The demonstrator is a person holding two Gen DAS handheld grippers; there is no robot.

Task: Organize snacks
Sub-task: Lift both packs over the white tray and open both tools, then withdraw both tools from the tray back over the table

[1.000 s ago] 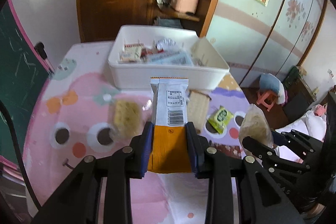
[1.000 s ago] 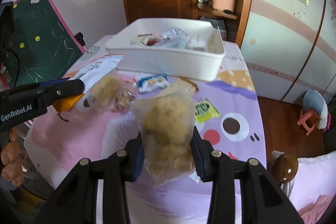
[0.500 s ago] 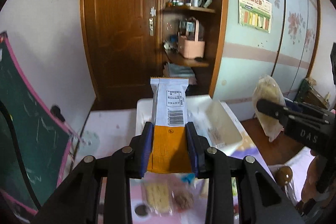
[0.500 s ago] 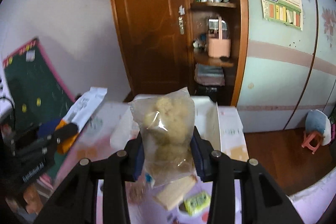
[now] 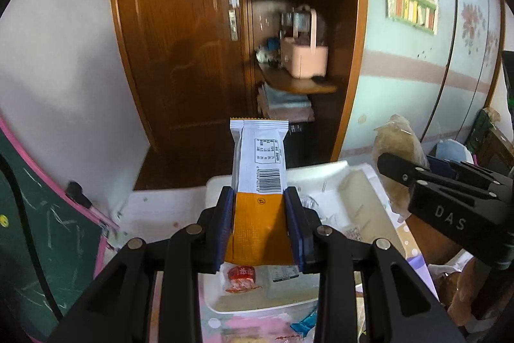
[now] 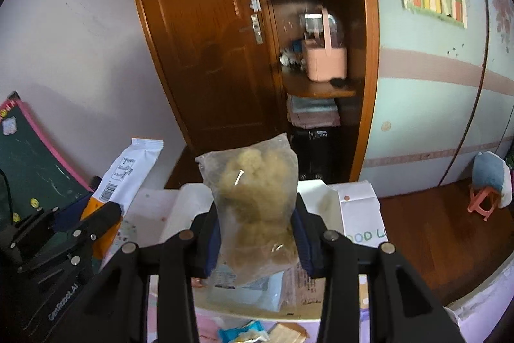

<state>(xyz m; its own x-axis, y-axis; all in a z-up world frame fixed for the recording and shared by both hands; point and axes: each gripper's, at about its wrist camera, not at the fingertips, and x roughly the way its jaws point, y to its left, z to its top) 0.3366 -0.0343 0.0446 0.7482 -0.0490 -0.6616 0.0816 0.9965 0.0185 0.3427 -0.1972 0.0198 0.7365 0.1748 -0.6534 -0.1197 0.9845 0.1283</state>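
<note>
Left hand-held gripper (image 5: 259, 225) is clamped tight on an orange-and-white snack bar wrapper (image 5: 258, 182), barcode side facing the camera, white end sticking up past the blue pads. Right hand-held gripper (image 6: 257, 241) has its jaws partly closed, squeezing a clear bag of pale puffy snacks (image 6: 253, 201), the bag bulging above the pads. Both packets are held up in the air over the white bin (image 5: 372, 185), which sits on the pink cartoon tabletop (image 5: 244, 325). Inside the bin: a small red packet (image 5: 240, 275) and a flat clear bluish packet (image 6: 247, 291). In the left wrist view the right gripper and its bag show at the right edge; in the right wrist view the left gripper and bar show at the left. Wooden door (image 6: 205, 31) and open shelf with a pink caddy (image 6: 324, 63) behind. A blue wrapper (image 6: 244, 335) lies on the tabletop just in front of the bin.
</note>
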